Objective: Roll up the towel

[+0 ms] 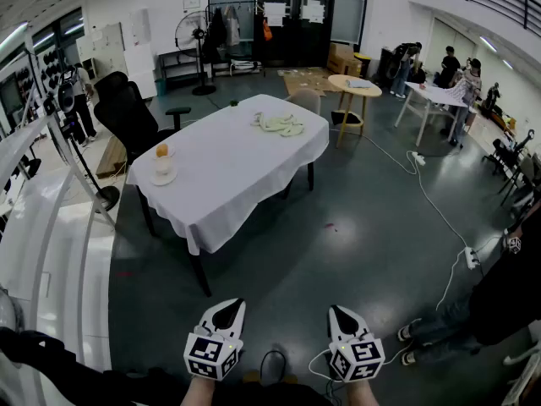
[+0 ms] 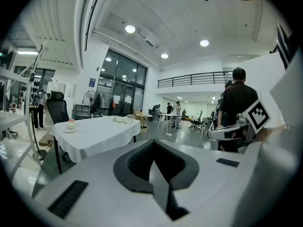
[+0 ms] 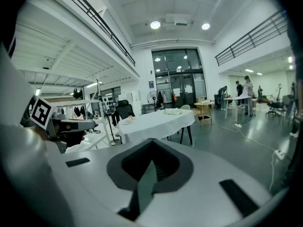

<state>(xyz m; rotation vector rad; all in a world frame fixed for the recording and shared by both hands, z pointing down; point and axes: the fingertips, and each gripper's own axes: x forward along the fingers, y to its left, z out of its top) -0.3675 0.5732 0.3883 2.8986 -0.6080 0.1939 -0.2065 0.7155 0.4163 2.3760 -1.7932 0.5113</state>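
A crumpled pale towel (image 1: pixel 279 123) lies at the far end of a table (image 1: pixel 228 176) covered with a white cloth, well ahead of me across the dark floor. The left gripper view shows the towel (image 2: pixel 124 119) far off, and so does the right gripper view (image 3: pixel 173 111). My left gripper (image 1: pixel 228 309) and right gripper (image 1: pixel 340 313) are held side by side low at the bottom of the head view, far from the table. Both point toward it. Each is shut with nothing between its jaws (image 2: pixel 154 163) (image 3: pixel 150 165).
A cup on a saucer (image 1: pixel 162 167) stands at the table's left corner. A black office chair (image 1: pixel 127 112) is behind the table's left side, a round wooden table (image 1: pixel 355 87) beyond it. Cables (image 1: pixel 439 218) run over the floor at right, near a standing person (image 1: pixel 499 303). A white rack (image 1: pixel 51 227) lines the left.
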